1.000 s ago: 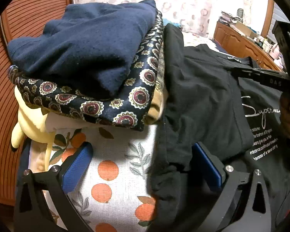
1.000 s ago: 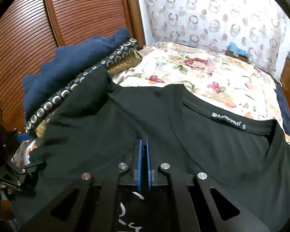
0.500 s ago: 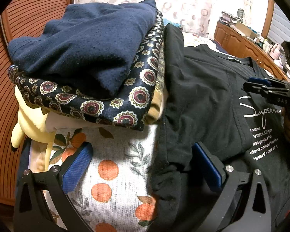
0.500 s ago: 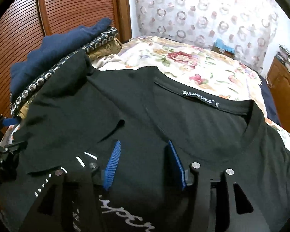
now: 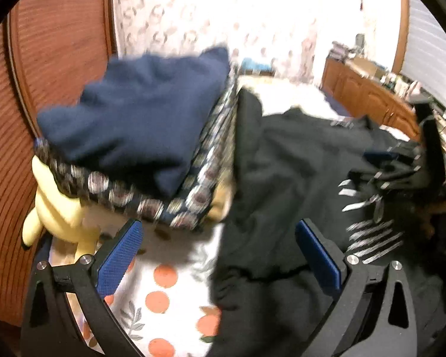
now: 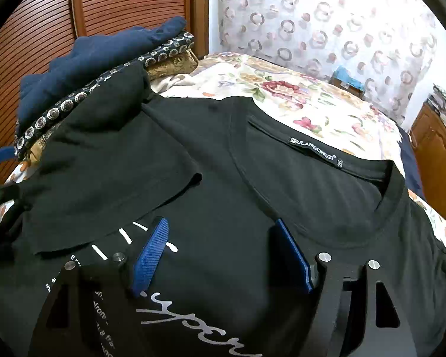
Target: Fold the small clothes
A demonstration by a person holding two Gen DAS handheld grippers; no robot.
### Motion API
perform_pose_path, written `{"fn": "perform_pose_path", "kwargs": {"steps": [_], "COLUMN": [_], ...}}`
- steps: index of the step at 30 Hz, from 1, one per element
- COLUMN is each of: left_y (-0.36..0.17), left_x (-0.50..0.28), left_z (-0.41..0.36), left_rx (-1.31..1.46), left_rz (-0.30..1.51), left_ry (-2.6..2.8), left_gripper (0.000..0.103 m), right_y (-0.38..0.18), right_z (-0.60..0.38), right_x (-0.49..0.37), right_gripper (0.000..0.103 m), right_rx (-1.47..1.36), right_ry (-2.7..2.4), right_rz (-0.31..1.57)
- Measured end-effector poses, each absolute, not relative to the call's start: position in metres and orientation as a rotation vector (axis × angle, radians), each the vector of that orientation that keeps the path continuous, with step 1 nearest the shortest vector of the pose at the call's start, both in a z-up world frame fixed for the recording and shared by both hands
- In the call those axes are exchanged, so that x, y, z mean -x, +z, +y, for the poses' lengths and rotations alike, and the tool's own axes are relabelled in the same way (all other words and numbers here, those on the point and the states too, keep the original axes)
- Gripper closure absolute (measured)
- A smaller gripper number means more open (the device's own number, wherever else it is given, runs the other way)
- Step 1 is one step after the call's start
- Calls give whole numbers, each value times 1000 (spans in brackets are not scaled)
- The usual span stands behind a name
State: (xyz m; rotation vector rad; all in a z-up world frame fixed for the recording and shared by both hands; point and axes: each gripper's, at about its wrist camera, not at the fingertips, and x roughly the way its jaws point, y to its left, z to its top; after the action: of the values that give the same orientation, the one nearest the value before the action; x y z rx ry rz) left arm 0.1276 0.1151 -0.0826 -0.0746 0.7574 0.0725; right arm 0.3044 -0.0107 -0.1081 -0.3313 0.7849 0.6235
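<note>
A black T-shirt (image 6: pixel 223 178) with white lettering lies spread on the bed, neck label up, its left sleeve (image 6: pixel 110 178) folded in over the chest. My right gripper (image 6: pixel 220 255) is open and empty just above the shirt's chest. My left gripper (image 5: pixel 220 255) is open and empty over the shirt's left edge (image 5: pixel 270 193) and the orange-print sheet (image 5: pixel 163 282). The left wrist view is blurred. The right gripper shows at the right edge of that view (image 5: pixel 407 163).
A stack of folded clothes, navy on top (image 5: pixel 139 119) over a patterned dark cloth (image 5: pixel 151 205), lies left of the shirt, against a wooden slatted door (image 6: pixel 119 6). A yellow plush toy (image 5: pixel 53 208) sits under it. A floral bedspread (image 6: pixel 297 95) and wooden cabinets (image 5: pixel 368 95) lie beyond.
My right gripper opened, let go of the shirt fabric and drew back. The left gripper has lifted and shifted, blurring its view.
</note>
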Motion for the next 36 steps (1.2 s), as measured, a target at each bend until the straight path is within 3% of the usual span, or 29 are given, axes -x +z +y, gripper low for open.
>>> {"fn": "perform_pose_path", "kwargs": {"steps": [8, 23, 31, 36], "left_y": [-68, -73, -79, -92], "left_x": [-145, -191, -200, -206], "left_z": [65, -52, -83, -92], "left_rx": [104, 25, -29, -66], "left_rz": [660, 647, 679, 799], "left_ry": [-44, -304, -366, -394], "left_gripper": [0, 0, 0, 0], "right_y": [-90, -99, -114, -114], "right_z": [-83, -327, -347, -359], "right_x": [-291, -252, -265, -281], "right_gripper": [27, 31, 51, 59], "right_rx": [174, -56, -124, -183], "right_ry": [525, 29, 22, 82], "right_rz": [762, 782, 868, 886]}}
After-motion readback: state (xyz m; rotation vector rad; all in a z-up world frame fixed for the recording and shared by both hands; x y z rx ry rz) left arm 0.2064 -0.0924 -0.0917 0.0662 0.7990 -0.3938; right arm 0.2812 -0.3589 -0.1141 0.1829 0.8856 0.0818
